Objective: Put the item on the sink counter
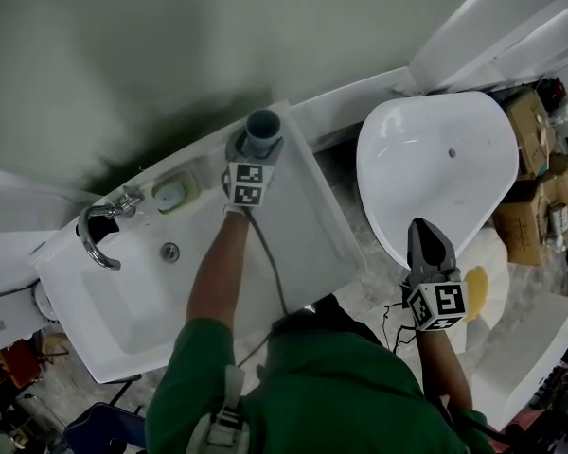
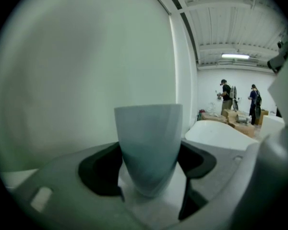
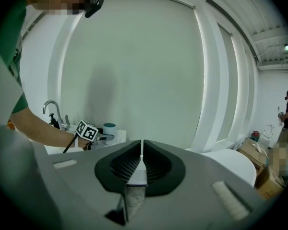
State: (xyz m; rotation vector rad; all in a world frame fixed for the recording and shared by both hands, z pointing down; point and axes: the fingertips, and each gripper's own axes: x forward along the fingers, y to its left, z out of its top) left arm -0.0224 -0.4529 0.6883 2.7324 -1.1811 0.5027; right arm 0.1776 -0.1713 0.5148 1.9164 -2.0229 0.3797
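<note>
A pale blue-grey cup [image 1: 262,125] stands upright at the back edge of the white sink counter [image 1: 314,218], close to the wall. My left gripper [image 1: 258,148] is shut on the cup, one jaw on either side of it. In the left gripper view the cup [image 2: 149,143] fills the space between the dark pads, with its base low over the white counter. My right gripper [image 1: 427,237] hangs off to the right above a separate basin, shut and holding nothing. In the right gripper view its jaws [image 3: 141,150] meet, and the cup [image 3: 109,128] shows far off.
A chrome faucet [image 1: 97,233], a soap dish [image 1: 176,194] and the drain [image 1: 170,251] lie left of the cup. A loose white basin [image 1: 435,154] sits to the right, with cardboard boxes [image 1: 535,173] beyond it. Two people [image 2: 225,95] stand far off.
</note>
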